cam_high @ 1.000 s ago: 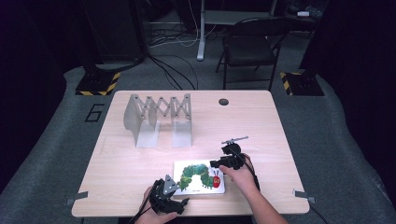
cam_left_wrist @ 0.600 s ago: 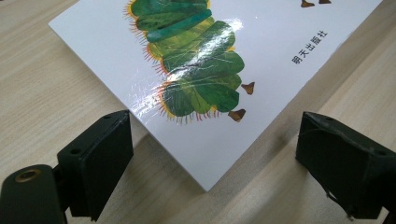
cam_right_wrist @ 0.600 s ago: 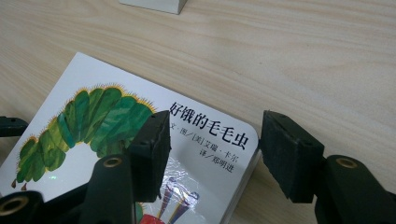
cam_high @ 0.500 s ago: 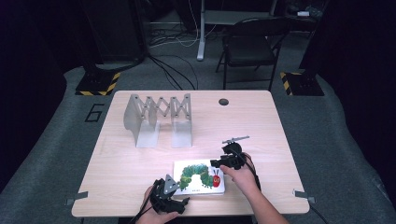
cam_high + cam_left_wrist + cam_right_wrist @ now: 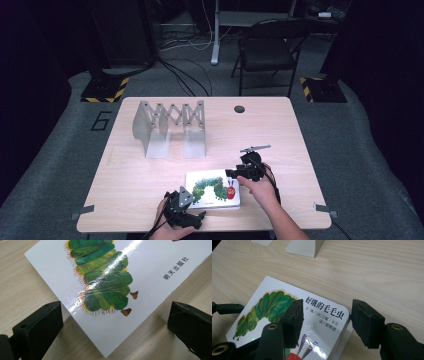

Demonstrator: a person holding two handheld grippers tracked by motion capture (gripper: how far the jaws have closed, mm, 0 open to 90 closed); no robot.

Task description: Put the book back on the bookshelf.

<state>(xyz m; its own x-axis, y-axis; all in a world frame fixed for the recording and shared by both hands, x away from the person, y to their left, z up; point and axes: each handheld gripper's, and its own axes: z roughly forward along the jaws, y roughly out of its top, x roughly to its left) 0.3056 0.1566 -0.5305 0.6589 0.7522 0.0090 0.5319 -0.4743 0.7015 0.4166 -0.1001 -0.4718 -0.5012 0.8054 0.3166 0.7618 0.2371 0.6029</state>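
A white board book [image 5: 212,189] with a green caterpillar on its cover lies flat near the table's front edge. My left gripper [image 5: 195,212] sits at the book's front left corner. In the left gripper view that corner of the book [image 5: 105,277] lies between the jaws of the left gripper [image 5: 115,312], which have just been opening and stand wide, touching nothing. My right gripper [image 5: 234,174] is at the book's far right corner. In the right gripper view one jaw of the right gripper [image 5: 327,308] is over the cover of the book [image 5: 322,315] and the other stands just off its edge, not pressing.
A grey metal accordion rack [image 5: 170,127] stands at the back left of the wooden table [image 5: 150,175], and its bases [image 5: 304,246] show beyond the book. A round cable hole [image 5: 239,108] sits at the back edge. A folding chair [image 5: 270,50] stands behind the table.
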